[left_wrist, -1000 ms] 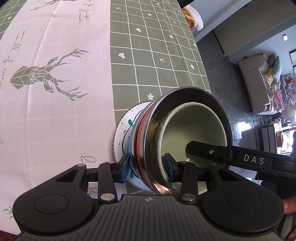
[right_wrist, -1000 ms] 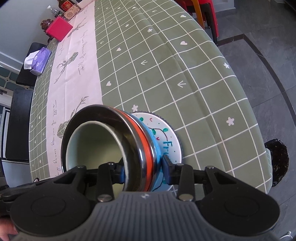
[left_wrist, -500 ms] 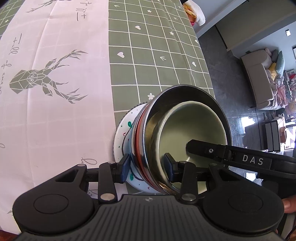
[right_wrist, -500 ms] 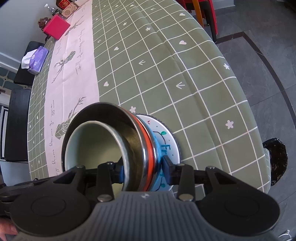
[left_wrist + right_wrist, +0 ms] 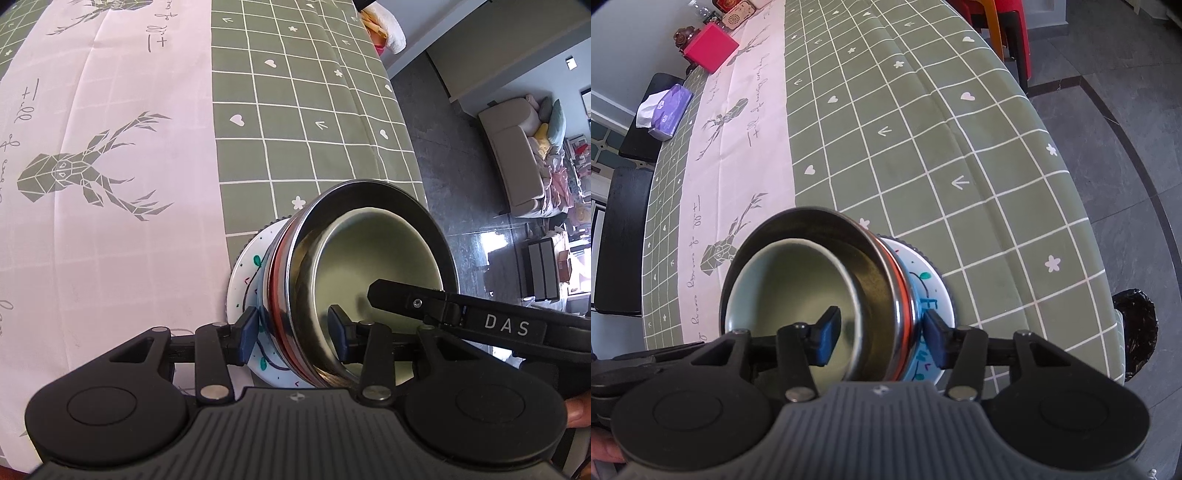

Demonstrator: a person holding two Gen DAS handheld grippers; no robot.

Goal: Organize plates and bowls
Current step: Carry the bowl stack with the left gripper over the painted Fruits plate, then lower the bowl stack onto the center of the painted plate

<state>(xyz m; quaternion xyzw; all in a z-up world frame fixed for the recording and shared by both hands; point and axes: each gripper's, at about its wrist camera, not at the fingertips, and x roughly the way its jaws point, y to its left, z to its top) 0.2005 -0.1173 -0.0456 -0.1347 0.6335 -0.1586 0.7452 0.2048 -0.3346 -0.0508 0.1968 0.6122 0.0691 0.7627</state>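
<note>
R gripper (image 5: 879,338): jaws have just been opening since the earlier frame, now stand apart, pads clear of the stack wall that sits between them. L pad hangs inside the pale green bowl (image 5: 790,291), R pad just outside the steel bowl (image 5: 871,291), beside the plate. L gripper (image 5: 291,332) unchanged: jaws part-closed across the near rim, outer pad against the plate edge, inner pad inside the bowls; looks like a grip on the stack.

Between both jaws: stack near worktop (image 5: 923,129) edge. White printed plate (image 5: 247,273) at bottom, steel bowl (image 5: 295,295) w/ red band on it, pale green bowl (image 5: 376,258) nested inside.

R gripper's finger shows in L view, tip inside green bowl.

Beyond jaws: green checked cloth, pale runner w/ deer print (image 5: 85,173). Far end: pink box (image 5: 711,51), tissue pack (image 5: 666,110).
</note>
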